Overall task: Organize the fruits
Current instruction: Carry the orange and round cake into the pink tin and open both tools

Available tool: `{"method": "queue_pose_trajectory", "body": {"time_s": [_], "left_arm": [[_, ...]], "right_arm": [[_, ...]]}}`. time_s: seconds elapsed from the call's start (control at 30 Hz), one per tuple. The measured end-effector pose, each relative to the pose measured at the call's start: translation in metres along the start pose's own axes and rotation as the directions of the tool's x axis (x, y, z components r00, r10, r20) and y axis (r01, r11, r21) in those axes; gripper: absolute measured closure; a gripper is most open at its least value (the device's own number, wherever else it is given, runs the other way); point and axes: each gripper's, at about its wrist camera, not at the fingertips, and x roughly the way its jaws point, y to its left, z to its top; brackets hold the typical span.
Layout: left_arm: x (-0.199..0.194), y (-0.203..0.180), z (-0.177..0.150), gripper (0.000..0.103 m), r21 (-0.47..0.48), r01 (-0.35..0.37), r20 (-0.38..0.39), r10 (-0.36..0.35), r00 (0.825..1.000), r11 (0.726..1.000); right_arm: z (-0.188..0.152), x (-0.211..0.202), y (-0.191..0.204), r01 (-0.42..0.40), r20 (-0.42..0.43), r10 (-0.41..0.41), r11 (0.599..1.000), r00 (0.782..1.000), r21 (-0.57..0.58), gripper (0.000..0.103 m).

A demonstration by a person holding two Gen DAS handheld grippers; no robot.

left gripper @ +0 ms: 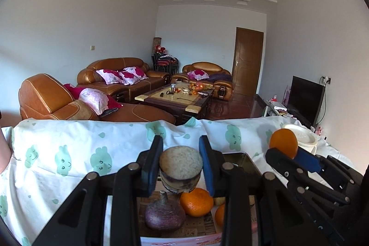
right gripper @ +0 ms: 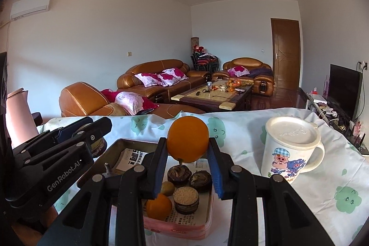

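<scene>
the tray [right gripper: 208, 206], a paper-lined tin on the clouded cloth [right gripper: 299, 195], sits directly below both claws, holding an orange [right gripper: 159, 205], a kiwi and cut purple fruits. the right gripper [right gripper: 188, 153] is clamped on a second orange [right gripper: 187, 138], with the tray at its 6 o'clock. the left gripper [left gripper: 181, 167], at 9 o'clock from the right, pinches a purple fruit half [left gripper: 180, 168], so each likely lowers straight down.

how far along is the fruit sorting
Roughly midway. The tray already holds an orange and several dark cut fruits. The left claw grips a cut purple fruit; the right claw grips another orange. Both remain to be placed.
</scene>
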Motion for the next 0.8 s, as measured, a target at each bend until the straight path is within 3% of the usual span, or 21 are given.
{"method": "queue_pose_trajectory", "body": {"time_s": [0.33,0.6,0.63,0.67,0.73,0.8], "left_arm": [[0.028,0.006,-0.002,0.069,-0.033,-0.029,-0.063,0.027,0.998,0.999],[0.044,0.01,-0.011,0.069,-0.039,-0.081,-0.133,0.075,0.988,0.996],[0.044,0.012,-0.012,0.062,-0.045,-0.091,-0.136,0.084,0.987,0.995],[0.044,0.014,-0.013,0.043,-0.052,-0.09,-0.14,0.082,0.987,0.995],[0.04,0.015,-0.013,0.016,-0.064,-0.097,-0.131,0.088,0.987,0.993],[0.032,0.011,-0.011,0.006,-0.047,-0.094,-0.092,0.089,0.992,0.994]], "right_arm": [[0.004,0.038,0.002,-0.022,-0.071,0.023,1.0,0.997,0.008,0.066],[-0.005,0.061,0.007,-0.132,-0.176,0.133,0.991,0.975,0.014,0.066],[-0.007,0.063,0.009,-0.141,-0.194,0.141,0.99,0.971,0.014,0.066],[-0.01,0.067,0.01,-0.15,-0.213,0.151,0.988,0.965,0.018,0.065],[-0.013,0.072,0.01,-0.193,-0.245,0.196,0.981,0.95,0.037,0.059],[-0.013,0.07,0.011,-0.213,-0.238,0.216,0.976,0.947,0.037,0.047]]}}
